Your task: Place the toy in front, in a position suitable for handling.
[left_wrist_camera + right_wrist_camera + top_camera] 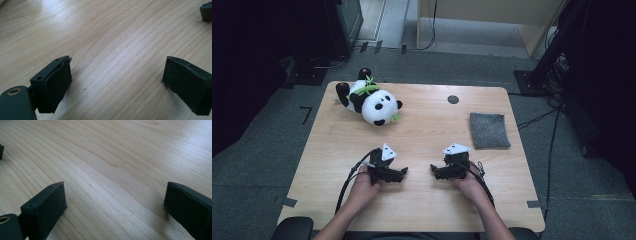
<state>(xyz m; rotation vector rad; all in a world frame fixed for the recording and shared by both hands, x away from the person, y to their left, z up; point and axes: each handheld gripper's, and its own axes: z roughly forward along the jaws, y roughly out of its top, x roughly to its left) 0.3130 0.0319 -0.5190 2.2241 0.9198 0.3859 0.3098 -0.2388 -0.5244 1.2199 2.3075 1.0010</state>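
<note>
While both grippers rest low on the light wooden desk (pixel 422 125) near the person's edge, nothing of the work looks begun. The left gripper (pixel 402 172) and the right gripper (pixel 434 170) face each other across a small gap, each with its black padded fingers (pixel 56 86) released and spread wide; bare wood grain lies between them in both gripper views. The black-and-white plush panda with green bamboo trim (pixel 373 101) lies on its side at the far left of the desk, well apart from both grippers. The grey rectangular felt cloth (pixel 489 130) lies flat toward the right edge, nearer the right gripper yet untouched. As I judge it, reaching, grasping and placing are all left to do.
</note>
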